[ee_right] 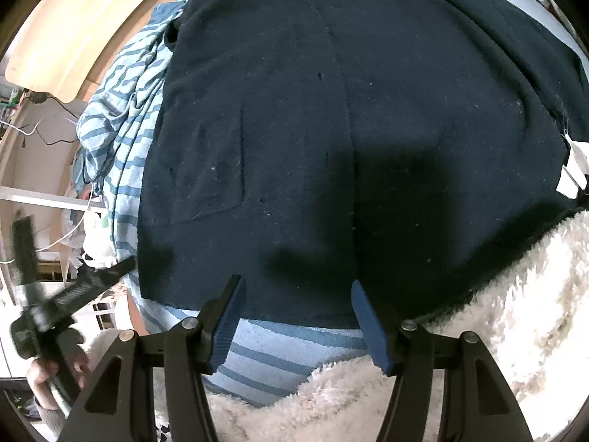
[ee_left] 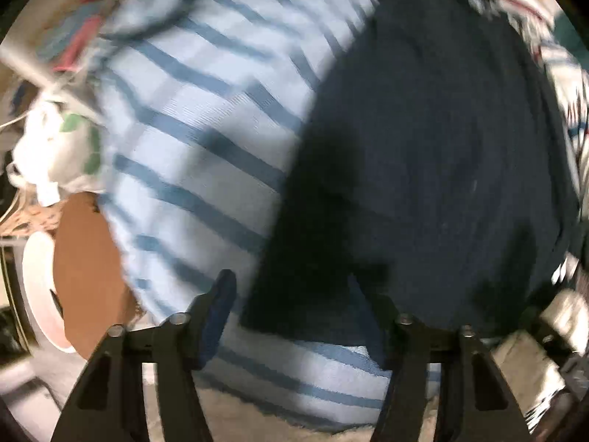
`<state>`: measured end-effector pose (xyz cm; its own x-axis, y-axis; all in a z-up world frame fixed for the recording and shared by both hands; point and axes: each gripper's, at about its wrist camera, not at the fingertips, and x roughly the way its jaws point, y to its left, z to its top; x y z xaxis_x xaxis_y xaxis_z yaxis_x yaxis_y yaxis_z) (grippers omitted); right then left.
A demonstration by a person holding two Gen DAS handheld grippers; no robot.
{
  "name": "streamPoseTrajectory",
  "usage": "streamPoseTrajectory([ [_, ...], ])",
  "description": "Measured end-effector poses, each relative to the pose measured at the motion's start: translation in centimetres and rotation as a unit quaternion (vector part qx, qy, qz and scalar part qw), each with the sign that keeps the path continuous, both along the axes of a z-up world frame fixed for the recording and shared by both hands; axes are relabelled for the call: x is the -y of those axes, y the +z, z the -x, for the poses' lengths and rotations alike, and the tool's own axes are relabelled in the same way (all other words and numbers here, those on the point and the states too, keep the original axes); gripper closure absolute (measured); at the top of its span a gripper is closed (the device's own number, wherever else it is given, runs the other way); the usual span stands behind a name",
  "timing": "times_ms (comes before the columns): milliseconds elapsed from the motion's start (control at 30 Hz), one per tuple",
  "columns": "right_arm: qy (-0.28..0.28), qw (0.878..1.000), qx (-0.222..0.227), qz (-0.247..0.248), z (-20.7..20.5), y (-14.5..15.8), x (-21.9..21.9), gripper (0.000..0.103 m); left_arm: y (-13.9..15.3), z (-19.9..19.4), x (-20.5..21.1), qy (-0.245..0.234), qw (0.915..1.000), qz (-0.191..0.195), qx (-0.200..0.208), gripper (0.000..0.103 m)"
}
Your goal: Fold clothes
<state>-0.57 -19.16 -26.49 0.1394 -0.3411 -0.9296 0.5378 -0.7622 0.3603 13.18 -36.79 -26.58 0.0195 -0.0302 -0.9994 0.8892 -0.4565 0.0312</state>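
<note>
Navy garment (ee_right: 331, 129): knit, dark, spread flat over the striped fabric; you have it directly ahead of both grippers; its near hem runs crosswise just beyond the right gripper's fingertips; a seam runs away from you up its middle, so I judge its long axis lies fore and aft.
Striped fabric (ee_right: 121, 136): pale blue with darker bands; it lies underneath, bunched along the navy garment's left edge and showing as a strip below the near hem.
Fleece blanket (ee_right: 515, 313): cream, under everything; bare at your near right.
Right gripper (ee_right: 298, 316): jaws stand moderately wide with nothing between them; tips hover over the hem line, pointed steeply down.
Left gripper (ee_left: 291, 294): jaws apart and empty; its view is blurred; it sits over the boundary where navy meets stripes, at the garment's left side.
Left hand (ee_right: 55, 372): seen low on the left in the right wrist view, well apart from the hem's middle.
Deciding relation: the near hem lies closest to your right gripper; the left edge lies closest to your left; a fold away from you would likely need both on that hem.
Care label (ee_right: 572, 165): white, at the far right edge; probably marks a side seam.
</note>
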Motion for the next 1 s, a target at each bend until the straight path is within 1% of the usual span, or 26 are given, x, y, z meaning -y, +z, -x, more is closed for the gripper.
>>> streamPoseTrajectory([
  [33,0.001,1.0,-0.002,-0.002,0.0,0.0,0.0,0.039,-1.1,0.4,0.3,-0.003,0.9999,-0.01,0.013,0.091],
  [67,0.002,1.0,-0.006,-0.007,0.0,0.0,0.0,0.039,-1.3,0.1,0.3,0.005,0.9993,0.005,0.037,0.095],
  [100,0.005,1.0,-0.011,-0.013,-0.1,0.0,0.0,0.038,-0.8,0.1,0.0,0.001,0.9987,0.015,0.049,0.095],
  [133,0.012,1.0,-0.017,-0.023,-0.2,0.0,0.0,0.034,-0.3,0.1,-0.2,-0.004,0.9978,0.025,0.061,0.095],
  [167,0.018,0.999,-0.024,-0.033,-0.3,0.0,0.0,0.027,-0.2,-0.2,-0.2,-0.002,0.9965,0.033,0.077,0.099],
  [233,0.036,0.998,-0.032,-0.043,-0.7,-0.2,0.1,0.026,-0.1,-0.7,-0.2,0.003,0.9931,0.047,0.107,0.099],
  [300,0.038,0.998,-0.02,-0.04,-0.7,-0.7,0.1,0.026,-0.7,-2.4,0.8,0.046,0.9952,0.014,0.085,0.099],
  [400,0.025,0.999,0.001,-0.035,-0.3,-1.4,0.0,0.027,0.2,-3.2,1.4,0.074,0.9947,0.016,0.07,0.099],
  [433,0.019,0.999,0.002,-0.033,0.0,-1.3,0.0,0.027,0.6,-3.4,1.5,0.079,0.9945,0.02,0.065,0.099],
  [467,0.017,0.999,0.0,-0.032,0.3,-1.3,0.0,0.027,1.1,-3.5,1.5,0.086,0.9947,0.023,0.051,0.099],
  [500,0.015,0.999,-0.001,-0.032,0.6,-1.2,0.1,0.027,1.7,-3.8,1.5,0.093,0.995,0.02,0.03,0.099],
  [533,0.012,0.999,-0.003,-0.032,0.8,-1.1,0.1,0.027,2.3,-4.1,1.5,0.1,0.995,0.009,-0.002,0.096],
  [567,0.01,0.999,-0.005,-0.031,1.1,-1.1,0.1,0.027,3.0,-4.5,1.6,0.107,0.9937,-0.002,-0.035,0.085],
  [600,0.009,0.999,-0.006,-0.03,1.3,-1.0,0.1,0.027,3.5,-4.7,1.6,0.112,0.9922,-0.008,-0.055,0.075],
  [633,0.007,1.0,-0.006,-0.03,1.5,-0.9,0.1,0.027,4.1,-4.8,1.7,0.115,0.9913,-0.006,-0.065,0.053],
  [667,0.006,0.999,-0.007,-0.031,1.7,-0.9,0.1,0.027,4.7,-4.5,1.7,0.105,0.9924,0.01,-0.062,0.043],
  [700,0.004,0.999,-0.008,-0.031,1.8,-1.0,0.2,0.027,5.2,-4.1,1.8,0.096,0.9933,0.027,-0.058,0.043],
  [767,0.004,0.999,-0.006,-0.035,1.9,-1.2,0.3,0.027,4.9,-2.7,1.8,0.056,0.9972,0.033,-0.038,0.043],
  [833,0.004,0.999,-0.006,-0.045,1.9,-1.7,0.4,0.027,3.5,-1.7,1.8,0.032,0.9987,0.009,-0.038,0.043],
  [867,0.002,0.999,-0.007,-0.053,1.9,-2.0,0.4,0.027,2.3,-1.3,1.7,0.024,0.999,-0.012,-0.036,0.044],
  [900,-0.001,0.998,-0.006,-0.061,2.0,-2.3,0.3,0.027,1.1,-1.2,1.6,0.025,0.9991,-0.027,-0.019,0.047],
  [933,-0.004,0.998,-0.005,-0.066,2.1,-2.6,0.3,0.027,0.6,-1.3,1.5,0.03,0.9991,-0.029,-0.003,0.052],
  [1000,-0.005,0.998,-0.01,-0.067,2.5,-2.8,0.3,0.027,0.9,-1.5,1.4,0.038,0.9991,-0.02,0.006,0.054],
])
